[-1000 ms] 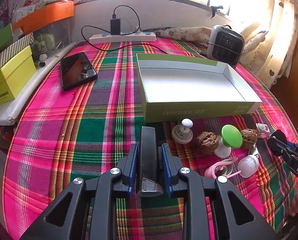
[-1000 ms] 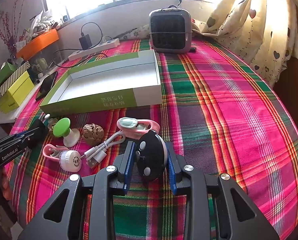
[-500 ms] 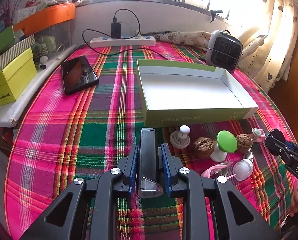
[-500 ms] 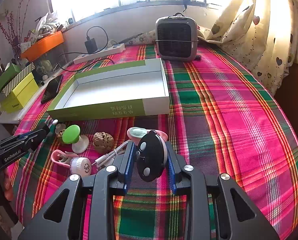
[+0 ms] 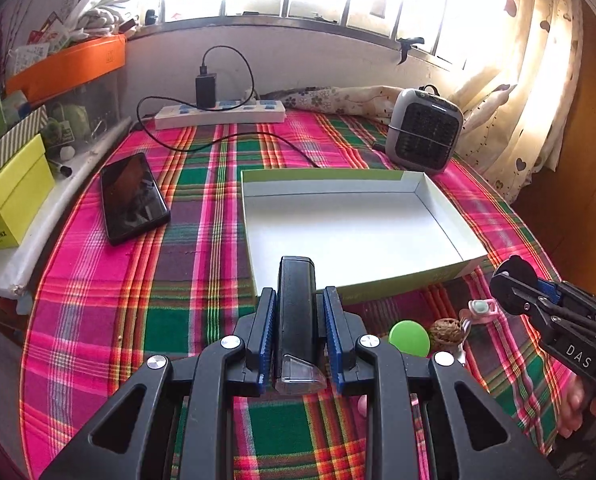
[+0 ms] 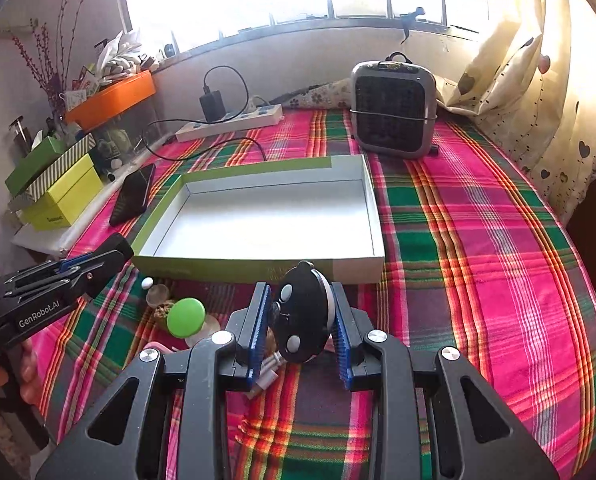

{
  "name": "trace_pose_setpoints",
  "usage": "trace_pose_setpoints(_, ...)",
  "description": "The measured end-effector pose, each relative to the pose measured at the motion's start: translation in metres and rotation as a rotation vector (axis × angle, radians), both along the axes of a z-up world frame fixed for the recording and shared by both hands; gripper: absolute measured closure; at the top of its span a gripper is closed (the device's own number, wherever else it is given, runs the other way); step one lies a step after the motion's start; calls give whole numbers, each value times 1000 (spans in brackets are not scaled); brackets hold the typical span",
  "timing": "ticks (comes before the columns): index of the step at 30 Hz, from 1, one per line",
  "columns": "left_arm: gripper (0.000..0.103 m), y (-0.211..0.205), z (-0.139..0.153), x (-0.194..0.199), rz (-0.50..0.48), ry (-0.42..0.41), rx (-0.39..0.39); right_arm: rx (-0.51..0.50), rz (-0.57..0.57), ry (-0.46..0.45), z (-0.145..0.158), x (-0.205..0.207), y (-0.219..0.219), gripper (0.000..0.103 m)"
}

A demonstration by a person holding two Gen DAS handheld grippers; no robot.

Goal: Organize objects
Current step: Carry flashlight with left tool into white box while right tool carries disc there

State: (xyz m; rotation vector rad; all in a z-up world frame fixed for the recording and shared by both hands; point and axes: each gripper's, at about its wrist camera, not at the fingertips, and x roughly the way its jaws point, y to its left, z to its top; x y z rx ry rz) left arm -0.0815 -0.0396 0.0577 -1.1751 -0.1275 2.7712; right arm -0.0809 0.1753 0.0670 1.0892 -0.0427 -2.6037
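Holding a stiff black bar-shaped device (image 5: 296, 312) between its blue pads, our left gripper (image 5: 296, 312) was closed on it lengthwise, raised above the plaid-covered desk (image 5: 98, 300) just short of the near wall of the open green-and-white box (image 5: 437, 276). We judged the device rigid and light, its smooth flanks liable to slip, so a grip across the middle suited it. Small loose things lay beside the box front: a green-capped piece (image 6: 186, 317) and a walnut (image 5: 446, 328). Further right, our right gripper (image 6: 301, 320) was closed on a round black toy (image 6: 303, 318), hard-shelled and probably light, pinched across its widest part. Inside, the box was bare and roomy; its low walls were the only edges to clear, and the desk right of it lay open.
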Motion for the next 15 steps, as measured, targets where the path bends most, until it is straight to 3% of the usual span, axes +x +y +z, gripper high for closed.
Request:
trace_pose_setpoints(6, 82, 8, 3, -29, -15, -4, 2, -37, 36, -20, 8, -34, -9, 73)
trace_pose_setpoints(15, 82, 14, -5, -78, -24, -30, 11, -16, 58, -60, -2, -88, -29, 73)
